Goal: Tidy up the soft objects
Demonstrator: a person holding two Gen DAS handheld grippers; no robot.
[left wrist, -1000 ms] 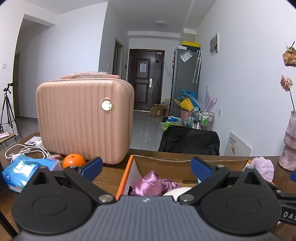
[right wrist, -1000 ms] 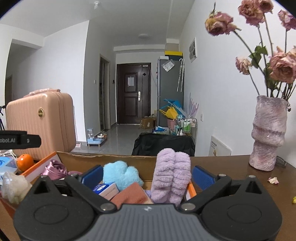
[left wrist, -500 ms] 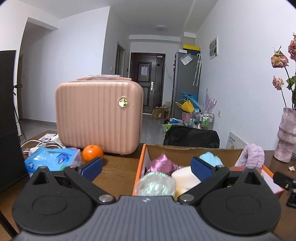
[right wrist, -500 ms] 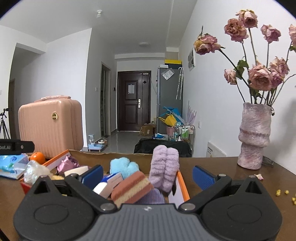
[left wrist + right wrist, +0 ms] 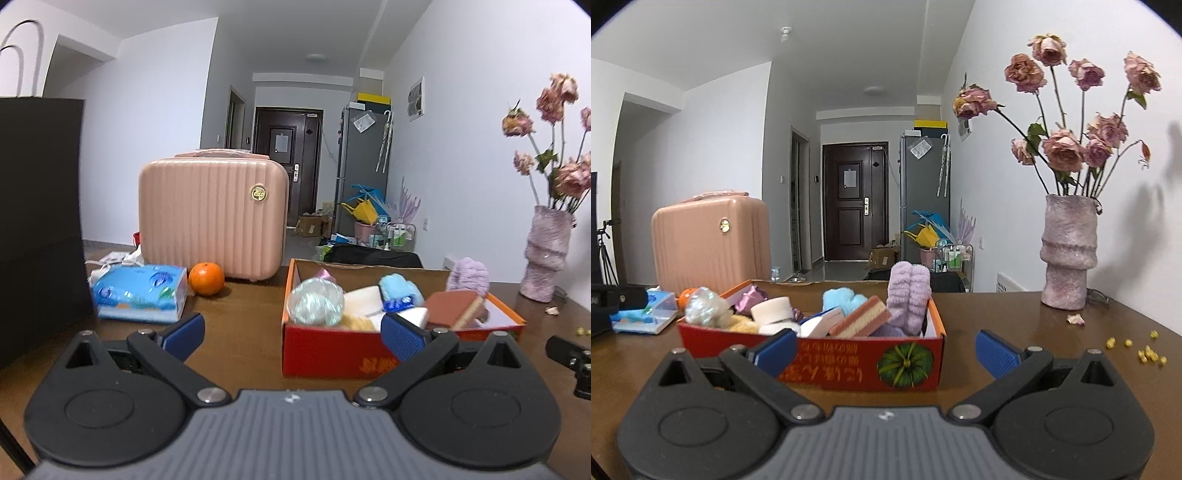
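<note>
A red cardboard box (image 5: 849,365) (image 5: 325,350) sits on the brown table, filled with soft items: a purple fluffy piece (image 5: 909,299) (image 5: 468,273), a light-blue plush (image 5: 844,301) (image 5: 400,291), a pink-and-cream sponge (image 5: 864,321), a white round sponge (image 5: 772,312) and a clear iridescent ball (image 5: 314,302) (image 5: 701,312). My left gripper (image 5: 291,332) is open just before the box's left front corner, holding nothing. My right gripper (image 5: 886,349) is open in front of the box's long side, empty as well.
A pink hard case (image 5: 212,216) stands behind the box, with an orange (image 5: 206,278) and a blue tissue pack (image 5: 138,293) to its left. A black paper bag (image 5: 40,229) fills the left edge. A vase of dried roses (image 5: 1067,254) and yellow crumbs (image 5: 1145,352) lie at the right.
Both grippers have pulled back from above the box toward the near table edge. The whole red box front now shows. Neither gripper took hold of anything.
</note>
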